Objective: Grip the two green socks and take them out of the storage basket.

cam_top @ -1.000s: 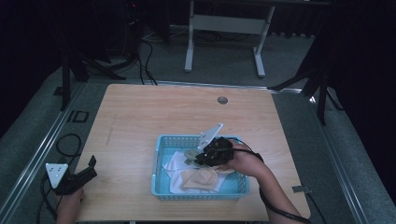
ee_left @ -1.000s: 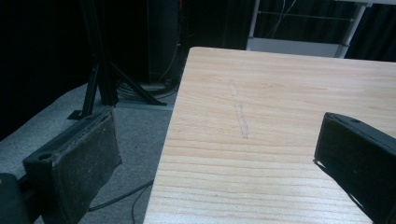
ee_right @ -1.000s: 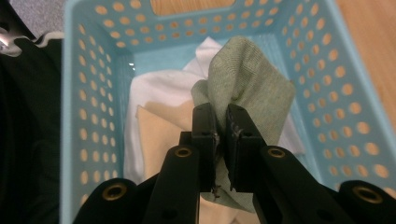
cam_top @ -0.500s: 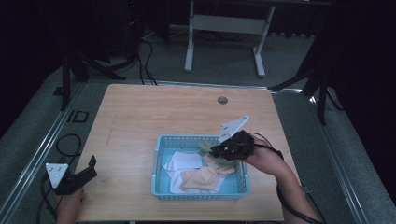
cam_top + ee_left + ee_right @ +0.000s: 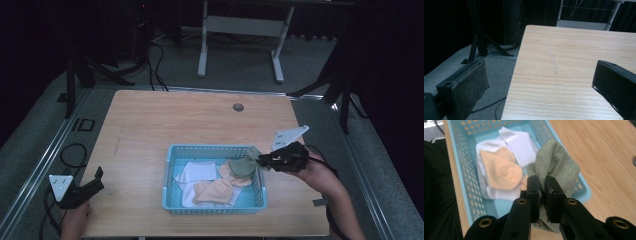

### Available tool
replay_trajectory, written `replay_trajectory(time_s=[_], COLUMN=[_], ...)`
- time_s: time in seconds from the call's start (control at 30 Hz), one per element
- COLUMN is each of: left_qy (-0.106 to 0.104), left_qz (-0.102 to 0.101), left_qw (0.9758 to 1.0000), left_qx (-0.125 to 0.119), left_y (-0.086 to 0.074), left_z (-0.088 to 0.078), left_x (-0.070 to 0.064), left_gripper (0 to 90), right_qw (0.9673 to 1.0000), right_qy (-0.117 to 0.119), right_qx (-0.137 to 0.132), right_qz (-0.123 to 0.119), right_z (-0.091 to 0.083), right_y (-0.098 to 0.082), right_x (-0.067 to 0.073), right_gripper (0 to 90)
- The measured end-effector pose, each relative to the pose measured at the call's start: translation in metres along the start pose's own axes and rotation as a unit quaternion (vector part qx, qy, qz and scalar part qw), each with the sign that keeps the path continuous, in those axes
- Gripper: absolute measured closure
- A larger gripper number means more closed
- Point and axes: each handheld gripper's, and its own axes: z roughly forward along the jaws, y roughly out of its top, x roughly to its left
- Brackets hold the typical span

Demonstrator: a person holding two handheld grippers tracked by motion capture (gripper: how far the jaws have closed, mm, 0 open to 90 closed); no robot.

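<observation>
A blue perforated basket (image 5: 169, 170) (image 5: 456, 177) sits on the wooden table, holding white cloths (image 5: 197, 172) (image 5: 517, 143) and peach cloths (image 5: 215, 190) (image 5: 501, 171). My right gripper (image 5: 260, 159) (image 5: 542, 186) is shut on a grey-green cloth (image 5: 242, 167) (image 5: 555, 165), which hangs lifted over the basket's right rim. At the table's front left corner my left gripper (image 5: 97, 177) (image 5: 539, 85) stands open over bare wood, nothing between its jaws.
The table (image 5: 165, 125) has a round cable hole (image 5: 238, 107) near its far edge. Cables (image 5: 70, 152) lie on the floor at the left. A white desk frame (image 5: 240, 30) stands beyond the table. Dark stands flank both sides.
My right gripper has moved rightward and upward, pulling the grey-green cloth from the basket's middle toward its right rim. The left gripper has stayed where it was.
</observation>
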Motion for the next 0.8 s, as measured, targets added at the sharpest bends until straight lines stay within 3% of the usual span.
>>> replay_trajectory(time_s=[0.23,0.3,0.8], left_qy=[0.0,0.0,0.0], left_qz=[0.001,0.002,0.0], left_qw=[1.0,1.0,1.0], left_qx=[0.0,0.0,0.0], left_y=[0.0,0.0,0.0], left_z=[0.0,0.0,0.0], left_x=[0.0,0.0,0.0], left_gripper=[0.5,0.5,0.5], right_qw=[0.9991,0.9984,0.9934], right_qy=[-0.023,-0.034,-0.031], right_qx=[-0.007,0.001,0.003], right_qz=[0.035,0.046,0.111], right_z=[-0.02,-0.024,-0.011], right_y=[-0.033,-0.051,-0.128], right_x=[-0.007,-0.008,-0.002], right_gripper=[82.8,82.8,82.7])
